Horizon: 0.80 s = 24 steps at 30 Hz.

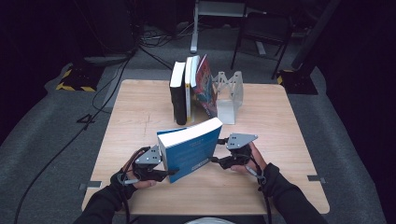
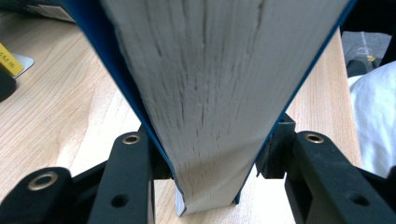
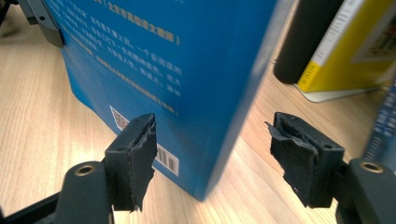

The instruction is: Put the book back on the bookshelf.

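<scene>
Left gripper (image 1: 161,173) has its jaws pinching the thick blue book (image 1: 191,149) across the page block near its lower corner. Right gripper (image 1: 218,161) has its jaws spread wide around the book's spine edge, not touching as far as I can tell. The book stands upright near the front middle of the wooden table (image 1: 130,112), well short of the row of books (image 1: 187,91) leaning at the white bookend (image 1: 229,91). I'd close the right jaws squarely before lifting, so it doesn't twist.

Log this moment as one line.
left tongs: shut on thick blue book | right tongs: open at its corner | book: upright on wooden table
</scene>
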Available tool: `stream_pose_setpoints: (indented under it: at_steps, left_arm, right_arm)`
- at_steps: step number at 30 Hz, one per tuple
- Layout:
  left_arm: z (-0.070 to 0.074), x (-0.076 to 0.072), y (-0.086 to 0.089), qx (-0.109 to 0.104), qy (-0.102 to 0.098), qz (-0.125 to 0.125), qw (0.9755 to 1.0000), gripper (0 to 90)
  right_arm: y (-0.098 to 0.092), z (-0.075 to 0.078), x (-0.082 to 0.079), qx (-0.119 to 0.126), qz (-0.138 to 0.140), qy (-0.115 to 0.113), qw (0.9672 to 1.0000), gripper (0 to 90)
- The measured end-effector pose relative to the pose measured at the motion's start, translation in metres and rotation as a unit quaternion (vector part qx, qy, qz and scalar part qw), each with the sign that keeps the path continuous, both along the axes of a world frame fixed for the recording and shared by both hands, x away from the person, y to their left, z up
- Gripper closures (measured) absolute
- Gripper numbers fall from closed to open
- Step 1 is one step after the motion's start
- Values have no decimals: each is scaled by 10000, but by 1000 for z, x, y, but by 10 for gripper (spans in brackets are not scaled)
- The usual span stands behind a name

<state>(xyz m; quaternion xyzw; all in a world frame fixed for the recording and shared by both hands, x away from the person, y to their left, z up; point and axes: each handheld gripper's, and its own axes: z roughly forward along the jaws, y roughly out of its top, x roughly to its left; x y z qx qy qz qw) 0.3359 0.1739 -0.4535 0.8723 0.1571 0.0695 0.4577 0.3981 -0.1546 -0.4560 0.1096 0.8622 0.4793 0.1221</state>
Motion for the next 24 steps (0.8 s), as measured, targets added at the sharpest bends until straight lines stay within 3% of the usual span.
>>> stream_pose_setpoints:
  at_steps: [4,7,8,10,15,16,21,24]
  left_arm:
    - [1,-4,-1,119,-119,110,9998,562]
    - [4,-5,1,243,-193,276,9991,542]
    - [4,-6,3,275,-246,362,9987,542]
    - [3,-6,8,220,-206,411,9987,520]
    - [3,-3,13,171,-135,520,9984,485]
    - [3,-2,14,136,-108,497,9986,476]
    - [1,2,15,-32,50,267,9996,472]
    - [-1,8,13,-144,120,270,9995,459]
  right_arm:
    - [10,-1,1,16,188,83,9998,327]
    - [12,-2,-1,-92,179,-39,9998,346]
    - [11,-1,-2,-197,194,-194,9994,373]
    - [4,1,-9,-270,342,-263,9987,464]
    - [-4,4,-23,-350,502,-356,9975,544]
    - [-11,6,-32,-356,643,-367,9966,576]
    - [-13,10,-52,-440,676,-514,9954,583]
    - [-11,13,-54,-303,637,-488,9963,547]
